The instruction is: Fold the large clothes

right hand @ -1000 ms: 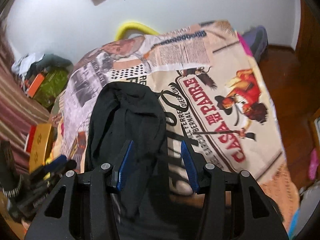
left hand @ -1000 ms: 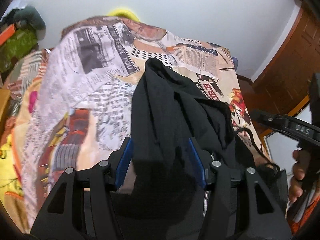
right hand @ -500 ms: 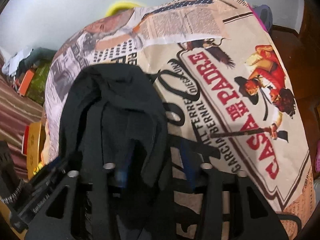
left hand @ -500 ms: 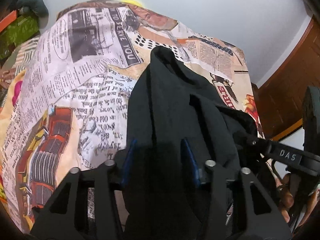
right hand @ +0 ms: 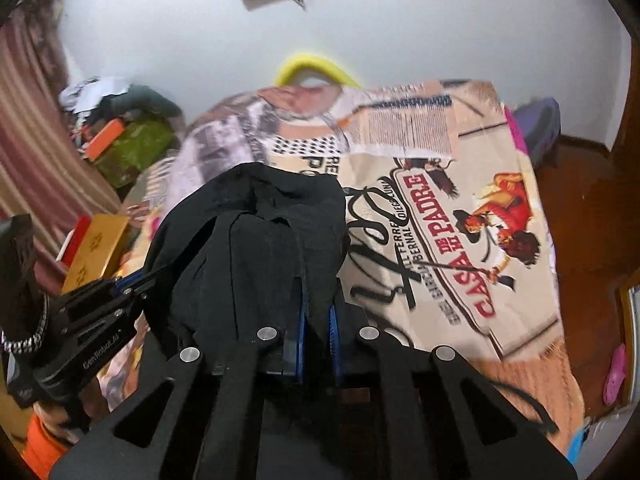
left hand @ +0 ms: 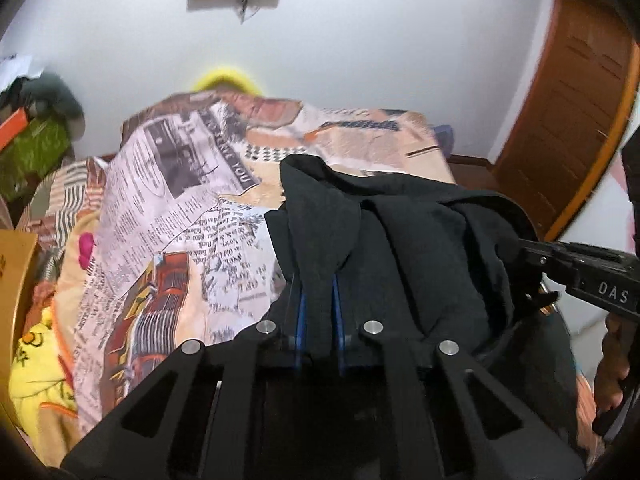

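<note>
A black garment [left hand: 404, 240] lies bunched up on a bed, and both tools have hold of its near edge. It is soft and dark, with deep folds and a rounded hump at the far end. In the right wrist view the same black garment [right hand: 256, 224] looks like a lumpy heap that runs away from the camera toward the wall.

The left gripper [left hand: 318, 312] points down at a slant. Its jaws have just been closing, and now the blue pads [left hand: 301, 320] pinch a fold of the cloth tight between them. The cloth stands up out of the jaws like a ridge. The right gripper [right hand: 314, 320] points down at a slant too. Its jaws have also just been closing, and its blue pads [right hand: 299, 328] squeeze another fold of the same cloth.

Each tool shows in the other's view. In the left wrist view the right gripper's black body comes in from the right side, with a hand [left hand: 612, 360] behind it. In the right wrist view the left gripper [right hand: 132, 284] bites the cloth's left side.

Under the garment is a bedspread [left hand: 180, 220] printed like old newspaper pages, with red letters and a rider picture in the right wrist view. Behind the bed stands a plain pale wall [left hand: 360, 40], and a brown wooden door [left hand: 580, 112] is at the right.
</note>
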{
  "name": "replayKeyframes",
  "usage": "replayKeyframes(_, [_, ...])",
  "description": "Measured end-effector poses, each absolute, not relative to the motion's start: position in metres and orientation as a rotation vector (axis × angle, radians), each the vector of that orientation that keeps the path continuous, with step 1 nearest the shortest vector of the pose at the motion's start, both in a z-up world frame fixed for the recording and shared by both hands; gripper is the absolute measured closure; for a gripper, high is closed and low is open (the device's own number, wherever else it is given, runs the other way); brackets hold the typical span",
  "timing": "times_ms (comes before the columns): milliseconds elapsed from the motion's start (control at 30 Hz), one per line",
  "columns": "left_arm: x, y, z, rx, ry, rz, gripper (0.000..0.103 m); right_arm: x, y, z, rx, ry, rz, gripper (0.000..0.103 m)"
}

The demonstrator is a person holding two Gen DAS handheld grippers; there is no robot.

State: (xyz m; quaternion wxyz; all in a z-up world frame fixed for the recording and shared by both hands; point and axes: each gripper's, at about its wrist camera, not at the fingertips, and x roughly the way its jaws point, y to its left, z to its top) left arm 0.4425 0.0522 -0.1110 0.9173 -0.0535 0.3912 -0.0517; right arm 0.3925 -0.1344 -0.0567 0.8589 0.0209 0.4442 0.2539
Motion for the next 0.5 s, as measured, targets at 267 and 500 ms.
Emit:
replayKeyframes(267, [0.357,0.042,-0.098,-0.098,0.812,-0.181,0.093,0.316,-0.151,-0.060,-0.005,0.924,0.551,0.095])
replayKeyframes(500, [0.308,0.039,-0.133,-0.119,0.886,-0.171,0.093,0.283,-0.158,-0.093,-0.002,1.002,0.544,0.095])
